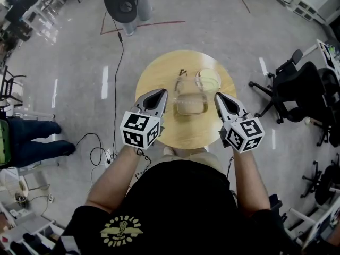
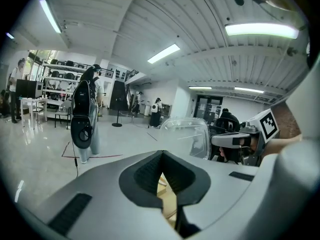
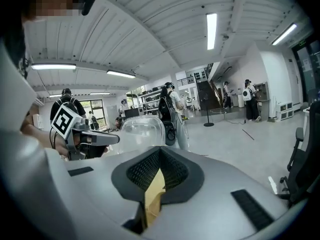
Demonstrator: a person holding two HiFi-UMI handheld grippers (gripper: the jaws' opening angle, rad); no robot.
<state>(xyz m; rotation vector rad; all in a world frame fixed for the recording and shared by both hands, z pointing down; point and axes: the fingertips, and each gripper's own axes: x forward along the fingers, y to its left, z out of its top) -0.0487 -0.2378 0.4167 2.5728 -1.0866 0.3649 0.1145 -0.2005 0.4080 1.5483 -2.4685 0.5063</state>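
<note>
- The clear container [image 1: 191, 104] sits on the round table [image 1: 154, 73], with a pale round dish [image 1: 207, 79] just behind it.
- The left gripper [image 1: 161, 94] hangs just left of the container and the right gripper [image 1: 219, 96] just right of it. Neither touches it.
- Both pairs of jaws are pressed tip to tip, gripping nothing.
- The thin clear plastic probably flexes, so it seems best to part the jaws before closing in, keep the 2 sides level and squeeze lightly.

Clear container [image 2: 187, 134] base hidden behind left fingers [image 2: 145, 176]; dark item [image 1: 182, 71] too small to identify.
</note>
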